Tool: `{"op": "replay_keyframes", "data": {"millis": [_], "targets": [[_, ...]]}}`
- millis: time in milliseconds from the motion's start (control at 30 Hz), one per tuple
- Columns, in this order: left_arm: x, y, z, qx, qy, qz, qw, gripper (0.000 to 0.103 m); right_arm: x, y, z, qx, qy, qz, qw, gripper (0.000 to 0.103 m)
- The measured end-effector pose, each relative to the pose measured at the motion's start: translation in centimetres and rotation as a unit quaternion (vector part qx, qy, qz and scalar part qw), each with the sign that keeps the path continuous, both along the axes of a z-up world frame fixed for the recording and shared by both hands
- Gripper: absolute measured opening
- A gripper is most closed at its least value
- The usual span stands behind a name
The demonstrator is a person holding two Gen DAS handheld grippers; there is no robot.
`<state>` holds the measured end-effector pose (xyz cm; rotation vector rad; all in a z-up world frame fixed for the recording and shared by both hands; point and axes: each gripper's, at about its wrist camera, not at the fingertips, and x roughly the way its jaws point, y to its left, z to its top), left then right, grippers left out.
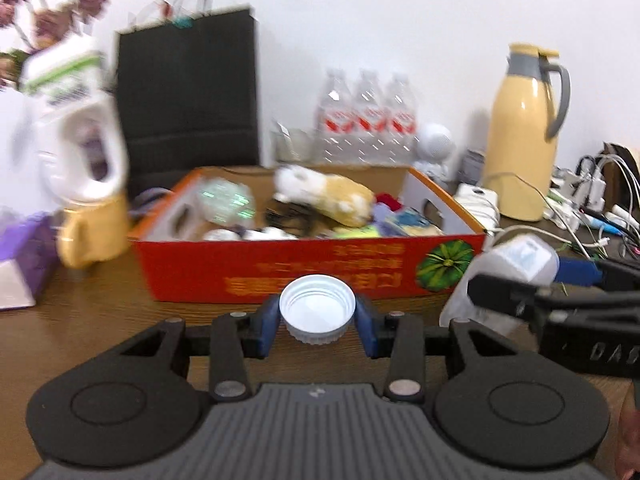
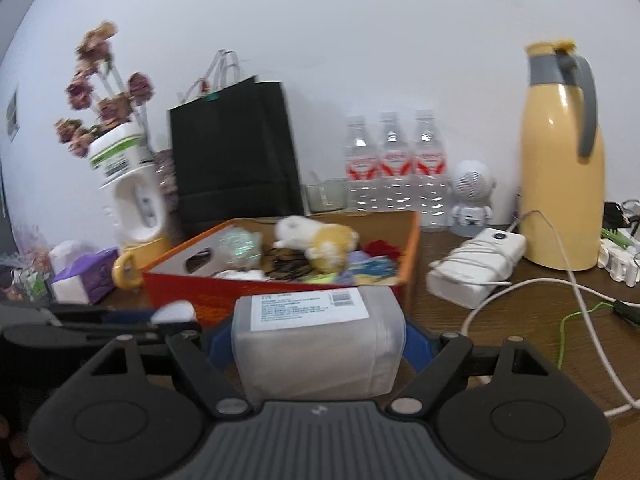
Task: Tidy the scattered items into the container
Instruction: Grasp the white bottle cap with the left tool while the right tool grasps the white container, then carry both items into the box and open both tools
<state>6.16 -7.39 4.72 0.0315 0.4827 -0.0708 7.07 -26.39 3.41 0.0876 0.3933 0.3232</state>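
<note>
My left gripper (image 1: 317,318) is shut on a white screw cap (image 1: 317,312), held open side towards the camera just in front of the orange cardboard box (image 1: 280,276). My right gripper (image 2: 318,344) is shut on a frosted plastic bottle (image 2: 318,352) with a white label, lying sideways between the blue pads (image 2: 418,346). The bottle also shows at the right of the left wrist view (image 1: 508,276), and the cap at the left of the right wrist view (image 2: 174,312). The box (image 2: 192,292) holds a plush toy (image 2: 316,240), a shiny ball and several small items.
Behind the box stand a black paper bag (image 2: 232,152), three water bottles (image 2: 396,168), a small white robot speaker (image 2: 472,196) and a yellow thermos (image 2: 560,168). A white charger with cables (image 2: 476,268) lies right; a yellow mug, tissue box (image 2: 80,276) and flowers stand left.
</note>
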Motion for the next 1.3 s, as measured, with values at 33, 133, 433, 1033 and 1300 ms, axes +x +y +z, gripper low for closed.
{"op": "replay_keyframes", "data": {"millis": [33,133,433,1033,1300], "targets": [[-1.0,0.6,0.3,0.001,-0.009,0.007,0.9999,0.041,-0.8,0.9,0.2,-0.005,-0.003,0.001,1.000,0.082],[-4.0,2.4,0.8,0.010,-0.036,0.027,0.9989,0.041,-2.8,2.9,0.5,-0.009,-0.009,-0.001,1.000,0.082],[-10.5,5.8,-1.0,0.034,-0.050,0.078,0.9952,0.041,-10.1,5.8,0.1,0.006,-0.018,-0.012,1.000,0.082],[-12.4,6.4,-1.2,0.016,-0.051,0.053,0.9971,0.041,-12.2,5.5,-0.3,0.000,-0.015,-0.051,0.999,0.082],[-7.3,7.0,-0.6,-0.030,-0.049,0.059,0.9966,0.041,-7.3,5.6,0.4,0.016,-0.012,-0.040,0.999,0.082]]}}
